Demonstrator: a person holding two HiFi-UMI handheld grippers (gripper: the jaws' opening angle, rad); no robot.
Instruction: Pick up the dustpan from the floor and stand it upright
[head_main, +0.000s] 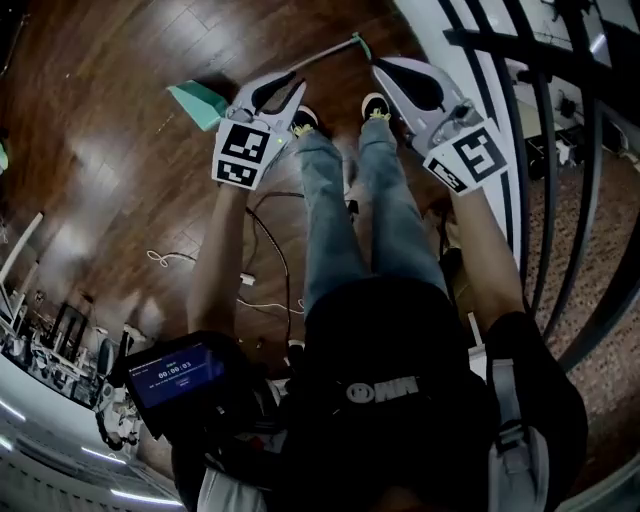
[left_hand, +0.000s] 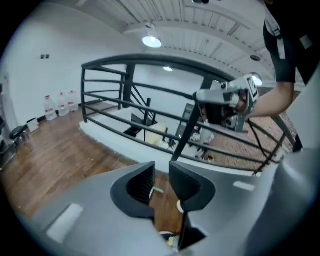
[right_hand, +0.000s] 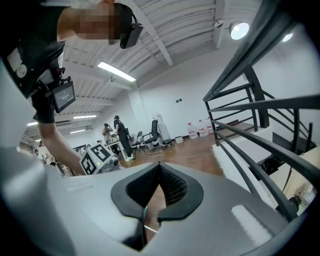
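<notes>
The dustpan's teal pan (head_main: 198, 102) shows on the wood floor at the head view's upper left. Its thin handle (head_main: 325, 55) runs up and right to a green tip (head_main: 360, 44). My left gripper (head_main: 297, 88) hangs over the handle's lower stretch and hides it. Its jaws (left_hand: 161, 172) stand a narrow gap apart with floor showing between the pads and a pale green bit (left_hand: 155, 190) low in the gap. My right gripper (head_main: 378, 68) sits just right of the green tip. Its pads (right_hand: 160, 167) meet at the tips, and a thin rod (right_hand: 150, 229) shows below them.
A black railing (head_main: 560, 150) on a white ledge runs along the right. Cables (head_main: 265, 230) lie on the floor by the person's legs and shoes (head_main: 305, 120). Water bottles (left_hand: 60, 105) stand by the far wall. People and chairs (right_hand: 120, 135) are far off.
</notes>
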